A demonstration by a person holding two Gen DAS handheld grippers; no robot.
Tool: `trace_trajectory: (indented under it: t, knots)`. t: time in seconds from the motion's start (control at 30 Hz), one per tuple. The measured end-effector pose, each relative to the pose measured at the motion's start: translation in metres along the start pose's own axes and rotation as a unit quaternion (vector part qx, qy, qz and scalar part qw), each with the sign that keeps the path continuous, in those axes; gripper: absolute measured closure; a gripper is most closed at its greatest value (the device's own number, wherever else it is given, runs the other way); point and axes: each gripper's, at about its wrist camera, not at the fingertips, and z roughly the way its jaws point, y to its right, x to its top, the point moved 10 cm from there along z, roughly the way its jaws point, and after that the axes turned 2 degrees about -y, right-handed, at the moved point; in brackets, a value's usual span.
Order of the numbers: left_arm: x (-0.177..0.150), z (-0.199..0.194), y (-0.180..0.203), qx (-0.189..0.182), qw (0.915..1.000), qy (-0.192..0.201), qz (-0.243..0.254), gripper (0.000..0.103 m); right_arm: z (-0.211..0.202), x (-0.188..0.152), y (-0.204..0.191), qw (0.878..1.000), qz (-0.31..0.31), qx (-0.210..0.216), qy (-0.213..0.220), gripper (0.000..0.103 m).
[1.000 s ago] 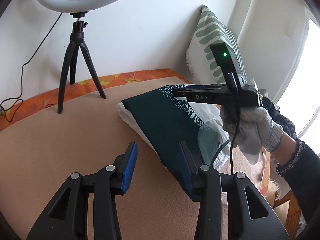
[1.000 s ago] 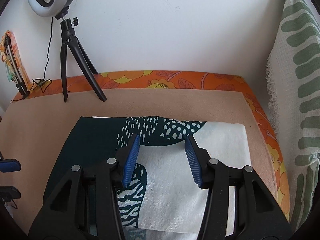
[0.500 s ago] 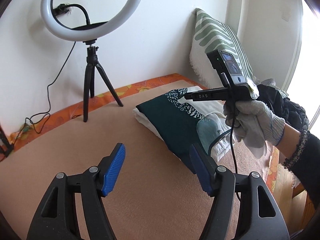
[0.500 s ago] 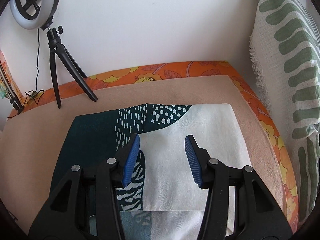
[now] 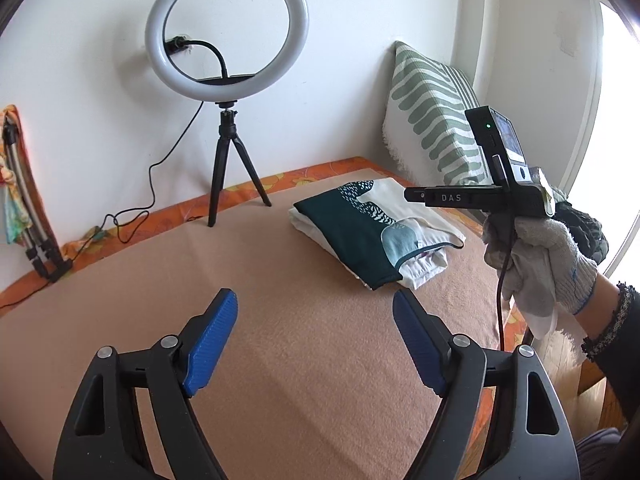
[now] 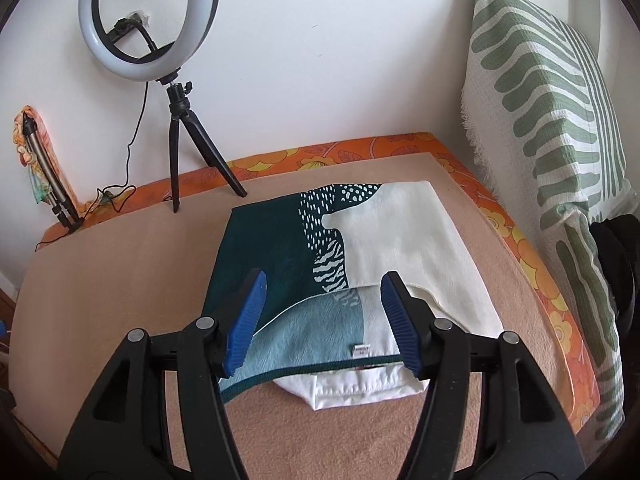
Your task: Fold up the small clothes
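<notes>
**Me:** Blue pads on both my tongs sit wide apart, and nothing is in them. My left gripper [image 5: 312, 344] hangs over the bare tan blanket [image 5: 280, 280]. My right gripper [image 6: 320, 324] hangs just above the near edge of the folded shirt [image 6: 304, 256].

**Helper:** Where is the shirt?

**Me:** It lies flat on the blanket, toward the far right corner, near the striped pillow [image 6: 548, 120]. It is dark green and cream, with dots and stripes. A white piece [image 6: 360, 388] pokes out from under the near edge.

**Helper:** So what do you do now?

**Me:** I think this fold looks about done. To do it well, I would come down slow, pinch only the loose white bit, and tuck it in flat. I should not drag the top layer, or the fold may slide open.

**Helper:** What can't you see?

**Me:** I can't tell if that white piece is part of the same shirt or another cloth below. The little tag [image 6: 361, 350] is too small to read. A dark bundle [image 6: 616, 264] by the pillow is cut off. The ring light [image 5: 226, 28] stands well behind.
</notes>
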Motion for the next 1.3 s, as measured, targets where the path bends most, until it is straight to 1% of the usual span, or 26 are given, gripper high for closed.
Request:
trace_trajectory:
  t: [0.07,0.13,0.23,0.33,0.47,0.57,0.67,0.7,0.77,0.83,0.9,0.93,1.0,1.13,1.3]
  knots:
    - [-0.008,-0.013,-0.004,0.005,1.0,0.0,-0.004,0.023,-0.015,-0.01,-0.005,1.0,0.005,-0.001,0.004,0.034]
    - [-0.016,-0.024,-0.01,0.009,0.9999,0.001,-0.013,0.023,-0.031,-0.02,-0.009,1.0,0.01,-0.004,0.006,0.033]
    - [-0.03,-0.039,-0.02,0.026,0.9993,-0.004,-0.026,0.023,-0.056,-0.034,-0.017,0.999,0.008,-0.027,0.019,0.032]
    - [-0.042,-0.05,-0.028,0.04,0.9986,-0.007,-0.035,0.023,-0.078,-0.049,-0.027,0.999,0.002,-0.041,0.031,0.027]
    - [-0.056,-0.06,-0.036,0.053,0.9977,-0.008,-0.042,0.023,-0.103,-0.068,-0.035,0.998,0.011,-0.052,0.045,0.025]
    - [-0.065,-0.067,-0.04,0.06,0.9971,0.001,-0.047,0.022,-0.117,-0.082,-0.039,0.997,0.015,-0.065,0.048,0.025]
    - [-0.073,-0.071,-0.044,0.064,0.9963,0.007,-0.056,0.018,-0.132,-0.093,-0.042,0.994,0.014,-0.083,0.062,0.024]
    - [-0.075,-0.07,-0.046,0.063,0.9961,0.003,-0.061,0.018,-0.135,-0.095,-0.042,0.994,0.02,-0.084,0.066,0.021]
    - [-0.078,-0.069,-0.047,0.067,0.9962,-0.004,-0.056,0.017,-0.142,-0.1,-0.044,0.993,0.034,-0.082,0.072,0.017]
    - [-0.079,-0.071,-0.051,0.078,0.9958,0.003,-0.048,0.014,-0.149,-0.104,-0.046,0.992,0.04,-0.085,0.082,0.017]
    - [-0.081,-0.072,-0.055,0.083,0.9953,0.006,-0.051,0.006,-0.155,-0.108,-0.048,0.99,0.038,-0.097,0.094,0.016]
    - [-0.083,-0.072,-0.056,0.083,0.9951,0.005,-0.054,0.001,-0.159,-0.109,-0.049,0.989,0.037,-0.101,0.103,0.015]
    - [-0.086,-0.071,-0.058,0.08,0.995,0.002,-0.059,0.0,-0.165,-0.111,-0.051,0.987,0.043,-0.103,0.118,0.01]
    - [-0.093,-0.069,-0.061,0.091,0.9939,-0.002,-0.063,0.001,-0.173,-0.107,-0.056,0.984,0.043,-0.099,0.141,0.009]
    - [-0.102,-0.065,-0.067,0.114,0.992,-0.011,-0.052,0.0,-0.174,-0.108,-0.066,0.984,0.026,-0.096,0.147,0.008]
